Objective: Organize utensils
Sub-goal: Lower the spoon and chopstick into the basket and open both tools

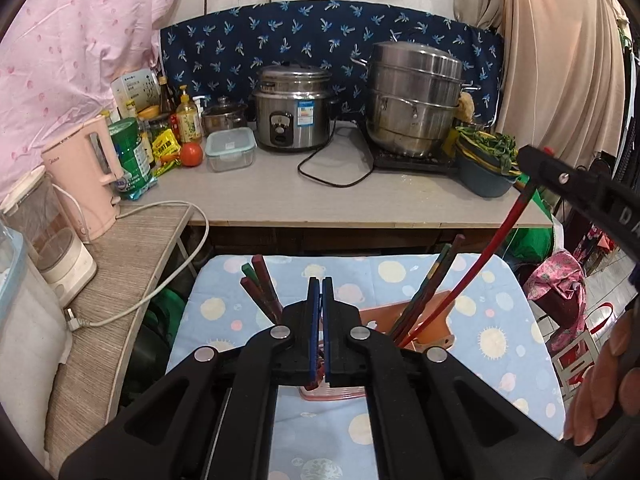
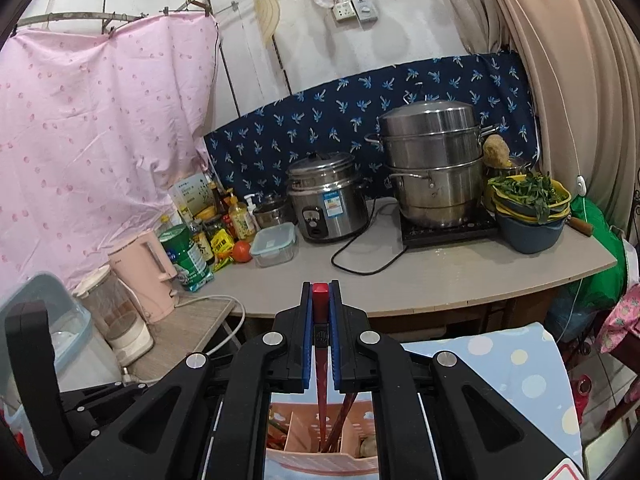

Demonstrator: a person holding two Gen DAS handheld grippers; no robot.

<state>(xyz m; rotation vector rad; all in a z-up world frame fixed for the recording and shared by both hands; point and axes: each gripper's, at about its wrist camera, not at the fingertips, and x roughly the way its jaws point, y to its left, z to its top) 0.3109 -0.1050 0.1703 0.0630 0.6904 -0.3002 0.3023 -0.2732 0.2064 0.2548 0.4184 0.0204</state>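
Note:
A pink utensil holder [image 1: 434,330] stands on the blue spotted cloth [image 1: 496,320], with dark chopsticks [image 1: 260,282] leaning out to the left and another bunch [image 1: 438,276] to the right. My left gripper [image 1: 321,280] hovers over the holder, shut, with nothing visibly held. My right gripper [image 1: 528,156] comes in from the upper right, shut on the top end of a red chopstick [image 1: 472,264] whose lower end reaches into the holder. In the right wrist view the right gripper [image 2: 320,286] clamps the red chopstick [image 2: 320,300] upright above the holder's compartments [image 2: 296,424].
Behind the cloth-covered table runs a grey counter [image 1: 400,204] with a rice cooker [image 1: 292,116], a steamer pot [image 1: 412,96], a glass box [image 1: 230,148], a basin of greens [image 1: 484,168] and a pink kettle [image 1: 88,176]. A person's hand [image 1: 600,392] shows at the right edge.

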